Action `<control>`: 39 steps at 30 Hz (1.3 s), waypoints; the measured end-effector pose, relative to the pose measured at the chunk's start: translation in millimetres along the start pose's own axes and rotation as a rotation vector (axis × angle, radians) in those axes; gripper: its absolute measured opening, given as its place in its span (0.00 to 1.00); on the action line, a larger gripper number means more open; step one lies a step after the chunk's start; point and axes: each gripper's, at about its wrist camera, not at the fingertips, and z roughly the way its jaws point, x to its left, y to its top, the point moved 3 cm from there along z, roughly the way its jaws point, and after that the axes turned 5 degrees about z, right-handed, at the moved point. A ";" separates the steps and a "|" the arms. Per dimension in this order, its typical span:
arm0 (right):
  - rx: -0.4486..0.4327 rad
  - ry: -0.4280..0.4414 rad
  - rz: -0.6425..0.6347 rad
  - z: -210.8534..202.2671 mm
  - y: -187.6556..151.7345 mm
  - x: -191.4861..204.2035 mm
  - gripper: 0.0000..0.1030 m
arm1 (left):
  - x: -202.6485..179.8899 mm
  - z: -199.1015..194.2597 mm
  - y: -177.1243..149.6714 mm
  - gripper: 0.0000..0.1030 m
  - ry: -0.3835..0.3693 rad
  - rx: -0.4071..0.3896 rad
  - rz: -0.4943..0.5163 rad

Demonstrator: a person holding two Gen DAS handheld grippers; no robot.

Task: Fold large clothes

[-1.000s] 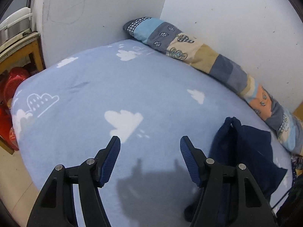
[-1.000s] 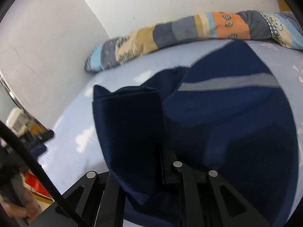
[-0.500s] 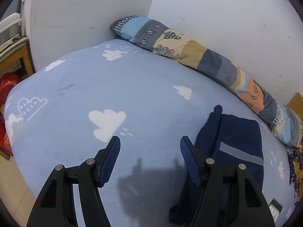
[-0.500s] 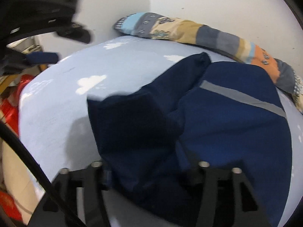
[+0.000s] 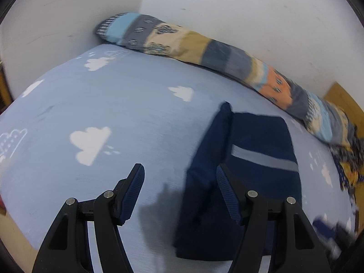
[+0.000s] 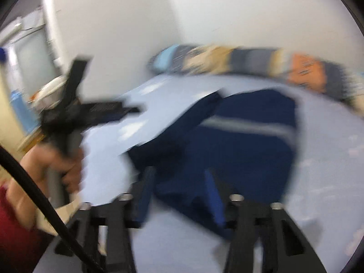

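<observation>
Nearest in the left wrist view, the left gripper (image 5: 179, 180) stands with its blue-padded jaws wide apart and nothing between them, hovering over the light blue cloud-printed bed sheet (image 5: 127, 104); its right finger overlaps the near edge of the garment in the picture, but contact cannot be judged. In the blurred right wrist view, the right gripper (image 6: 178, 188) has just been closing its jaws; they stand at a narrower gap, and the cloth seems to lie on the bed beyond the pads, not pinched between them.

Just past both grippers lies the navy blue folded garment with a grey stripe (image 5: 245, 166), a thick rectangular stack resting on the bed, with a narrower folded strip, likely a sleeve or side panel, along its left edge.

It looks soft, limp and moderately heavy for clothing: it will sag and unfold if lifted by one point. Best hold is probably at two corners of the near edge, pinching all layers together, so the stack folds over evenly. The sheet beneath is soft too, so a low pinch may catch it.

Farther back, a long patchwork bolster pillow in blue, tan, grey and orange (image 5: 204, 52) lies against the white wall (image 5: 250, 11).
</observation>
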 end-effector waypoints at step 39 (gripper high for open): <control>0.276 -0.203 0.355 218.6 129.6 -191.9 0.11 | -75.7 82.0 -39.5 0.66 0.019 0.239 0.227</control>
